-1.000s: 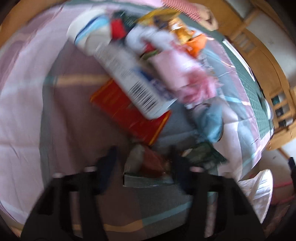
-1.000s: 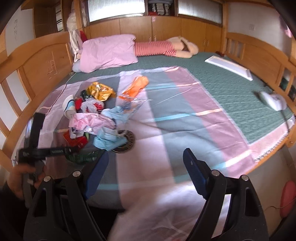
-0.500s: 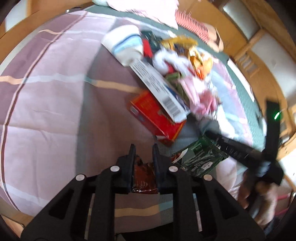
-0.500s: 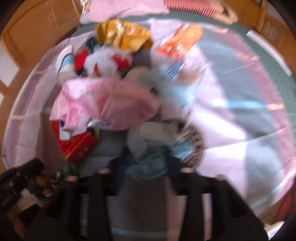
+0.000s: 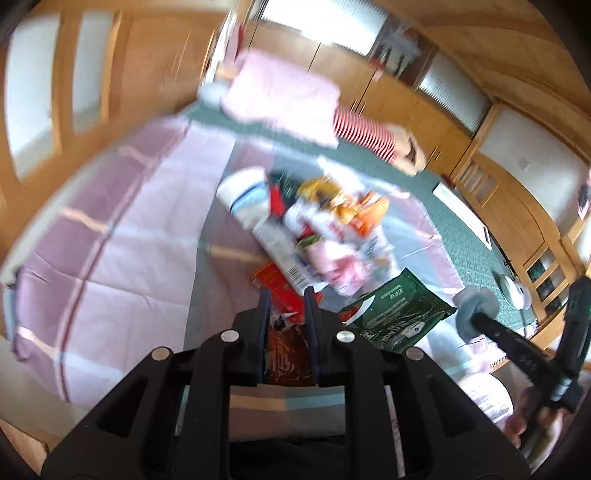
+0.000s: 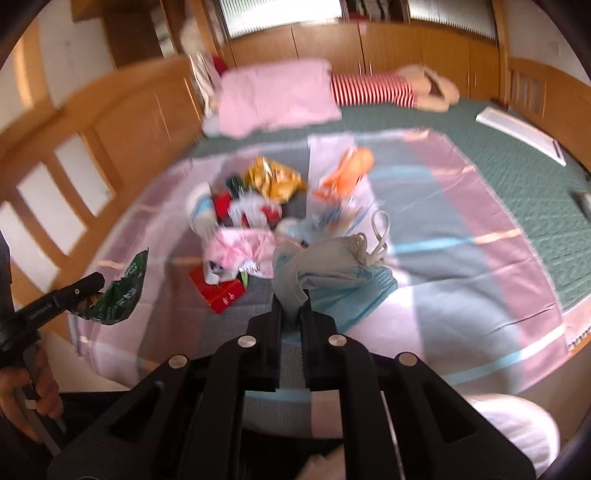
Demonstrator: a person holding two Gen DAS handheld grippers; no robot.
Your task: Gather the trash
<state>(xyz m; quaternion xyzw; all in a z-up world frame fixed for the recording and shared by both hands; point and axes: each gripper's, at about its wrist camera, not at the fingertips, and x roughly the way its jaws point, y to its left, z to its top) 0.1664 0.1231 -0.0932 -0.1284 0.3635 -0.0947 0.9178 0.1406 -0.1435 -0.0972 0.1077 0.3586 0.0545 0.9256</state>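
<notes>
Both grippers had a catch: the left gripper (image 5: 286,295) was clamped on a crinkled green-and-brown foil snack wrapper (image 6: 118,291), the right gripper (image 6: 291,306) pinched a pale blue face mask (image 6: 332,266). Remaining litter pile (image 6: 255,210) lay ahead on the pink-and-grey striped bedspread (image 6: 461,258), about equally reachable.

Bedroom done pretty much all in honey-colored wood

A wooden bed frame (image 6: 110,122) is wrapping around a green quilted mattress (image 6: 517,166) with a pink-and-grey striped sheet (image 6: 461,236) lying over it – pink pillow (image 6: 273,96) sitting at the head. Daylight is coming through frosted windows (image 6: 280,14) above wooden cabinets (image 6: 406,48) – white walls (image 5: 535,155) are showing beside them.
</notes>
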